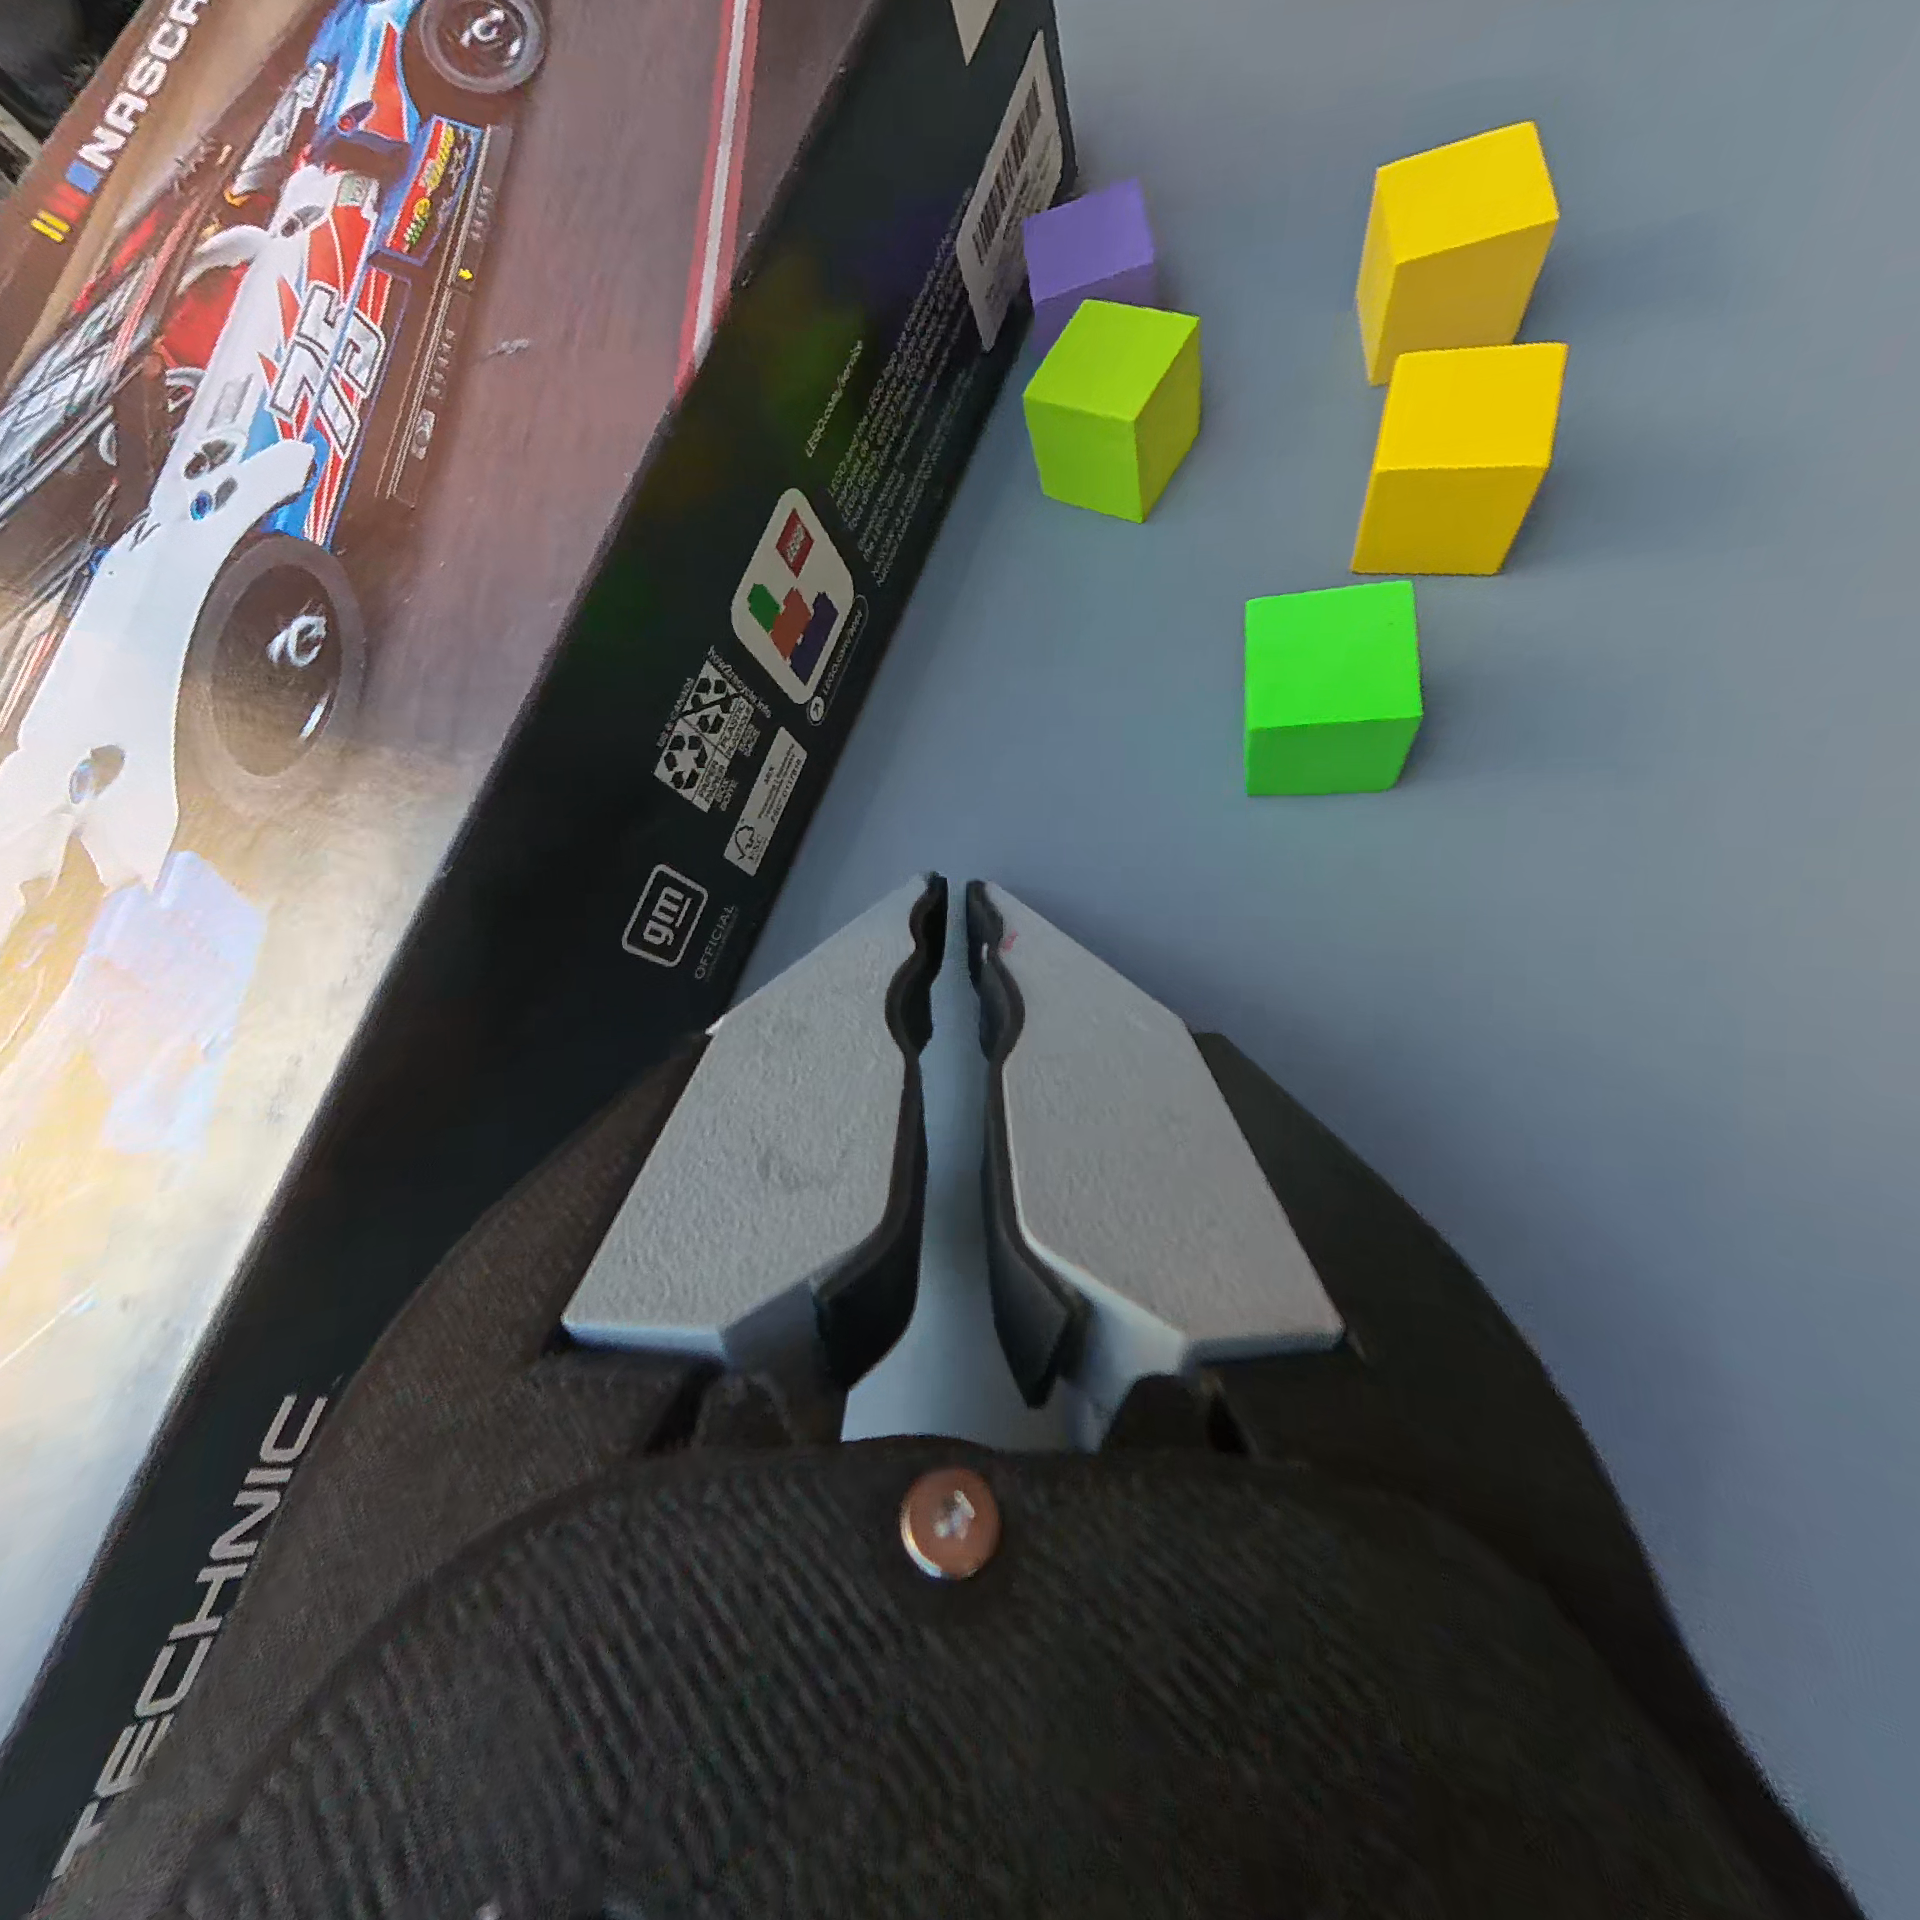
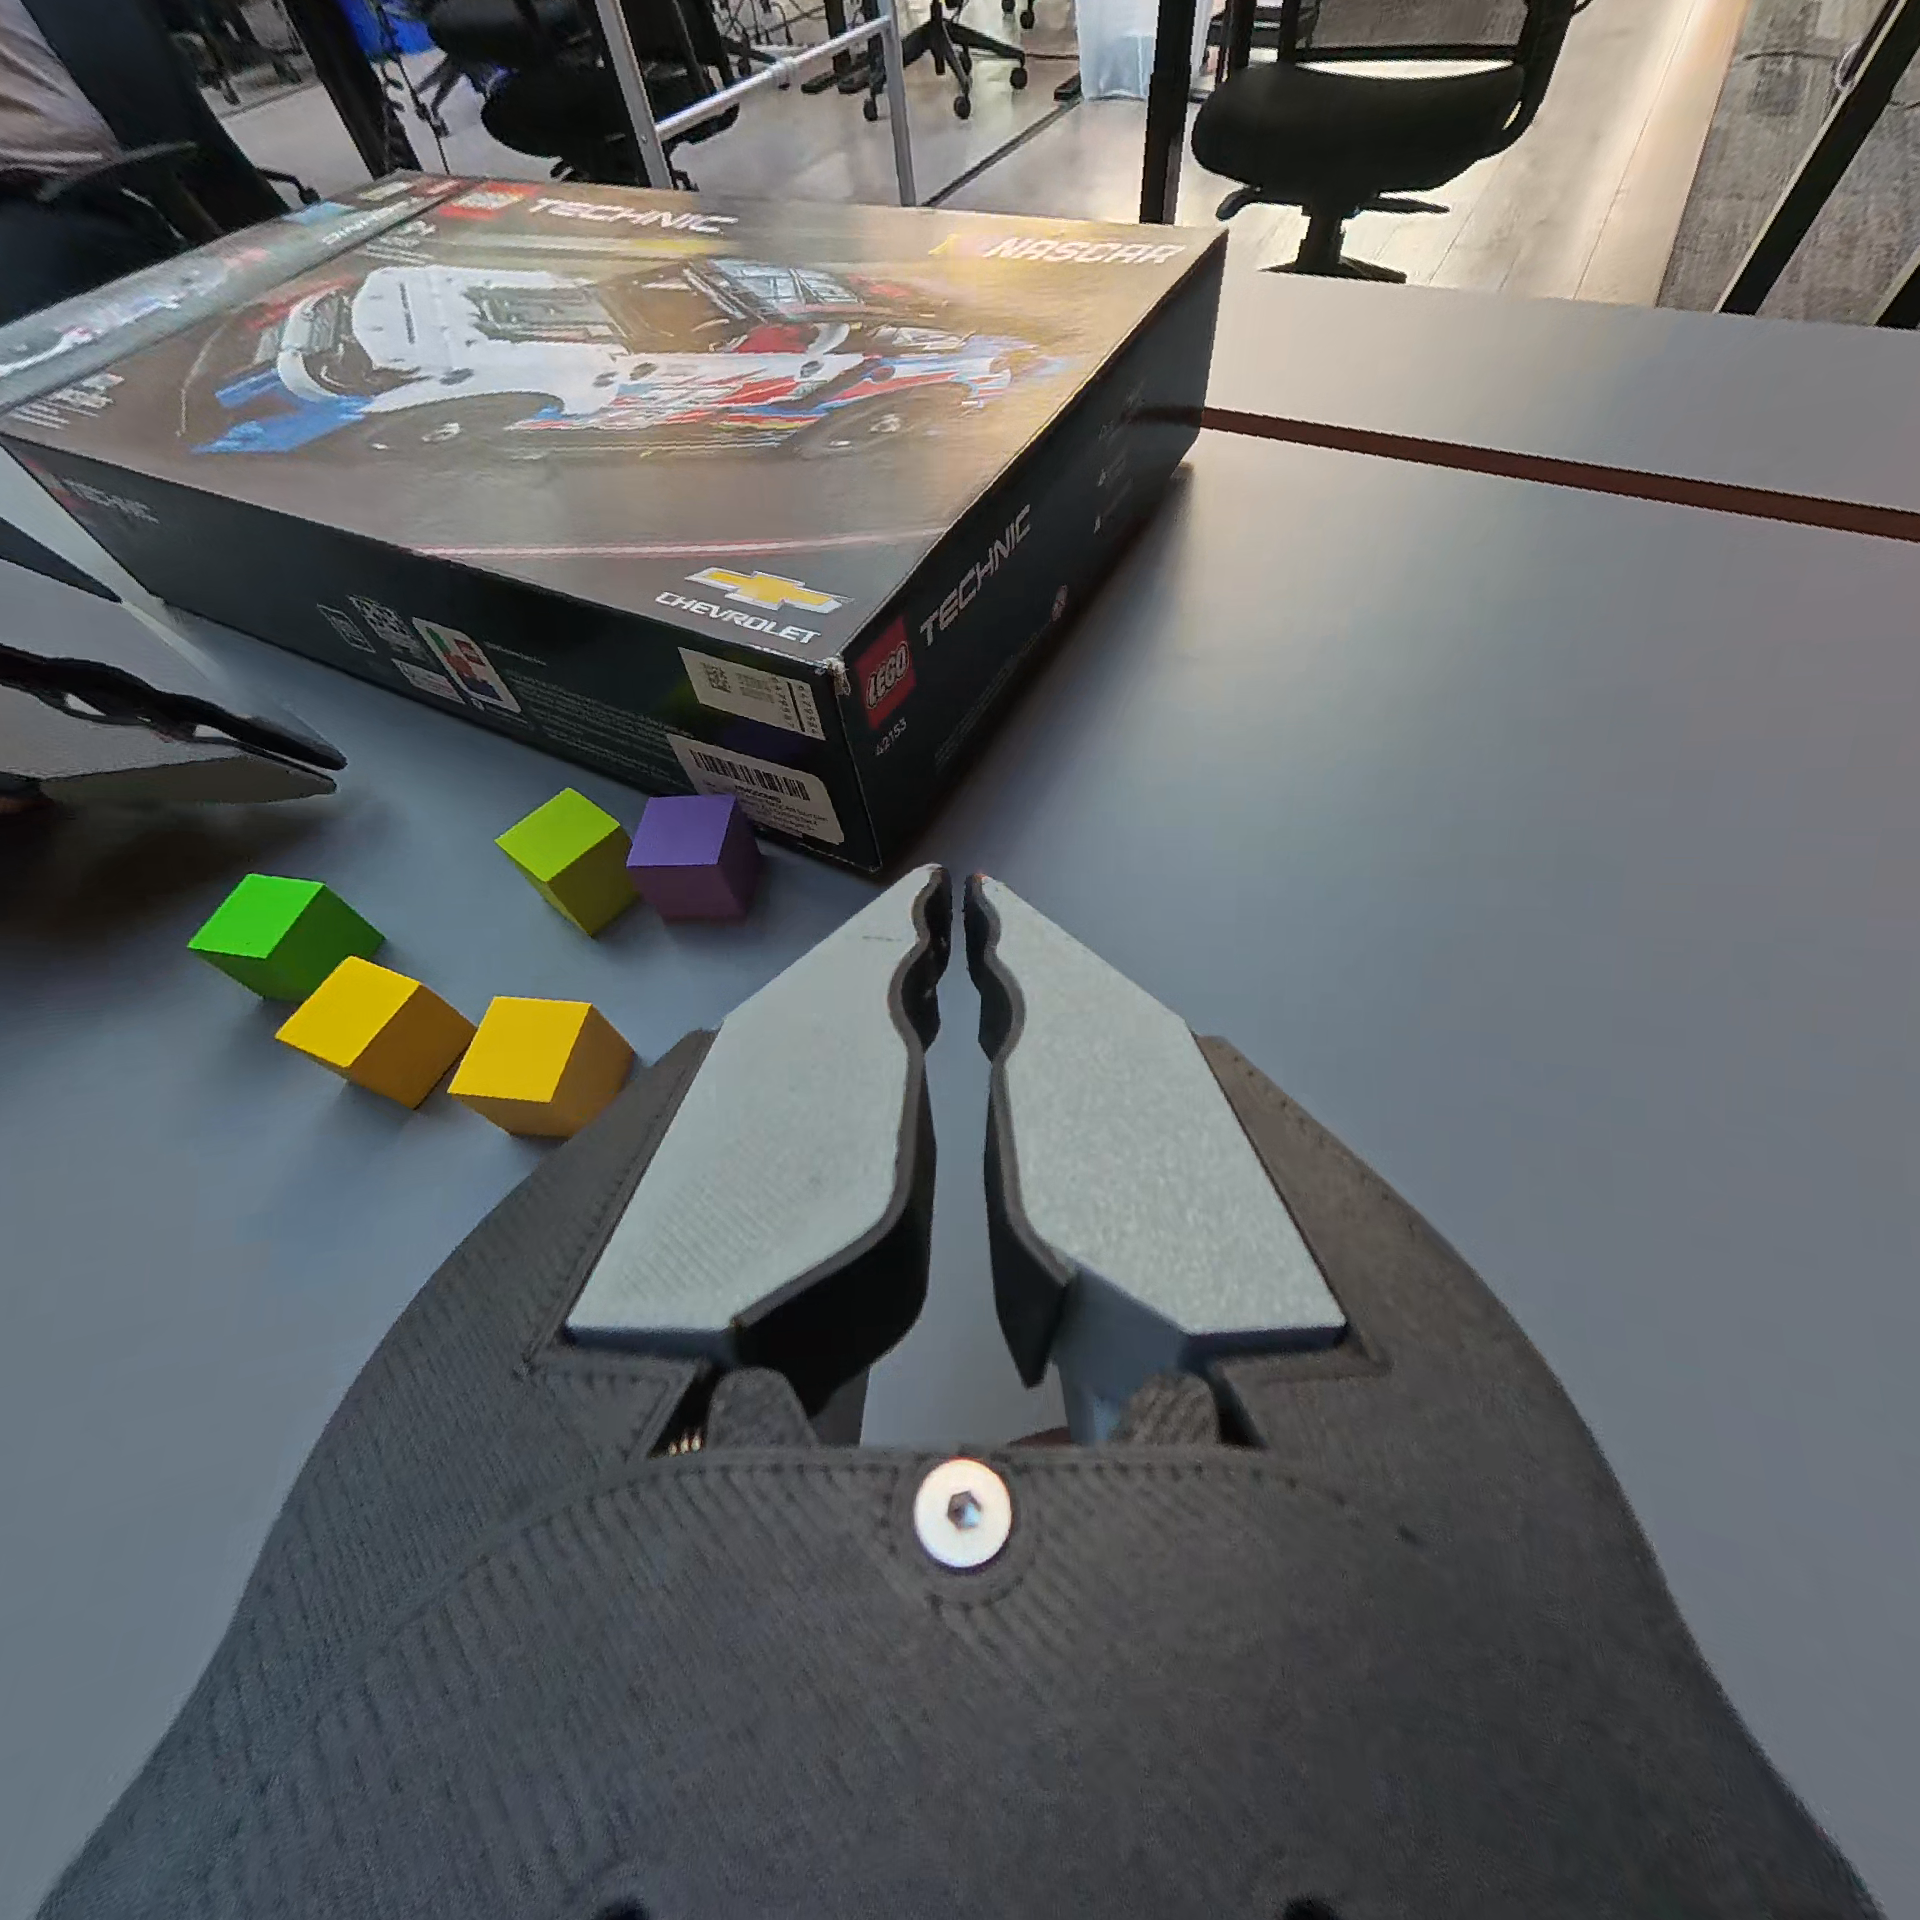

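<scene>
Left wrist view: left gripper (image 1: 957, 891) hovers beside box (image 1: 582, 416), fingers closed, empty.

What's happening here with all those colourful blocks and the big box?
Nothing is being held right now. Two hand-held grippers hover over a grey table. The left gripper and the right gripper both have their fingers closed together with nothing between them. A big toy car box lies flat on the table. Beside it sit five blocks: a purple block and a lime block close to the box, a green block and two yellow blocks further out.
</scene>
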